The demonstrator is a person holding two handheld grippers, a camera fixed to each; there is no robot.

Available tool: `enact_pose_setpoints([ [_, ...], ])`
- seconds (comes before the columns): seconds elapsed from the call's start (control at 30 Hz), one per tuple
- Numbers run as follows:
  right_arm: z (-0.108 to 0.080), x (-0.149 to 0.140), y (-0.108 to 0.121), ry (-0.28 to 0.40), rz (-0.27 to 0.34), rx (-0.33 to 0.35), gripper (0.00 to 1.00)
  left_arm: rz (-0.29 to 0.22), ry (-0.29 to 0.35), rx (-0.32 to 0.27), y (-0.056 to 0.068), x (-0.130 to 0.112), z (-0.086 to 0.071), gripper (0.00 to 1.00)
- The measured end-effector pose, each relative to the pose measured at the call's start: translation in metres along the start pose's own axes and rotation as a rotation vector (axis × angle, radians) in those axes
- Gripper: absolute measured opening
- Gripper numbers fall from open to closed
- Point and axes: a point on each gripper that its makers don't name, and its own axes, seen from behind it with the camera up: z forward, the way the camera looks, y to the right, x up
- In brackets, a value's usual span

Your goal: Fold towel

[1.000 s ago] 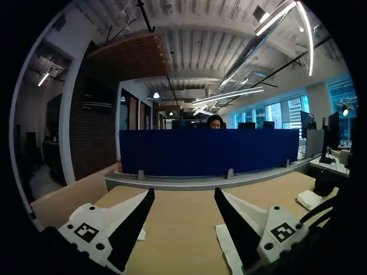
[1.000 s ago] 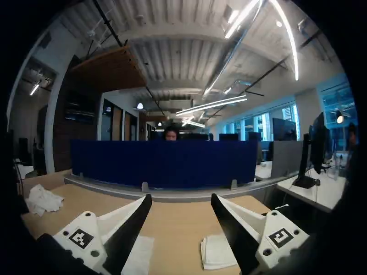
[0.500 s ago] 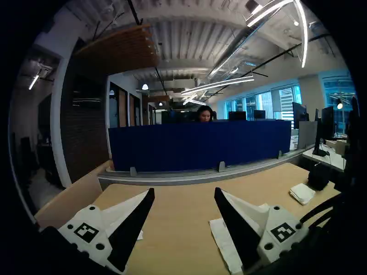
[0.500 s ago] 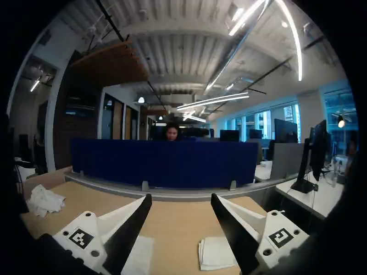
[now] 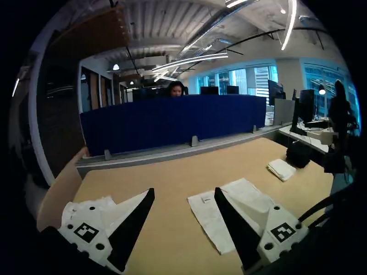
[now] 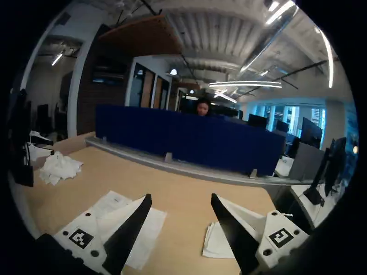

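Observation:
A white towel [image 5: 208, 215] lies spread flat on the wooden table [image 5: 174, 169], just below and to the right of my left gripper [image 5: 183, 190], whose right finger covers part of it. The left gripper is open and holds nothing. In the right gripper view the same flat towel [image 6: 147, 229] lies under the left finger of my right gripper [image 6: 180, 196], which is open and holds nothing. A folded white towel [image 6: 213, 236] sits beside its right finger, and it appears farther right as the folded towel [image 5: 281, 168] in the left gripper view.
A crumpled pile of white cloth [image 6: 59, 167] lies at the table's left end. A blue partition [image 5: 174, 121] on a grey rail bounds the far edge. A black object [image 5: 298, 156] sits by the folded towel. Monitors [image 6: 335, 165] stand on the desk to the right.
Both views have tipped downward, so more of the table shows. The flat towel has come into fuller sight under both grippers. Both grippers stay open.

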Motion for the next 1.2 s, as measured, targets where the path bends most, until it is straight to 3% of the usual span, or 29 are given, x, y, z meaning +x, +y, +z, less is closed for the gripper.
enact_pose_setpoints([
  [0.2,-0.001,-0.022,-0.026,-0.105,-0.037,0.118,1.00,0.009,-0.077,-0.084,0.019,-0.017,0.001,0.97],
  [0.4,-0.004,-0.041,-0.046,-0.192,-0.059,0.215,1.00,0.001,-0.115,-0.127,0.027,-0.028,0.001,0.97],
  [0.7,-0.002,-0.060,-0.058,-0.236,-0.102,0.248,1.00,0.031,-0.153,-0.165,0.034,-0.047,0.007,0.97],
  [1.2,0.007,-0.114,-0.072,-0.301,-0.112,0.285,1.00,0.071,-0.206,-0.206,0.044,-0.096,0.020,0.97],
])
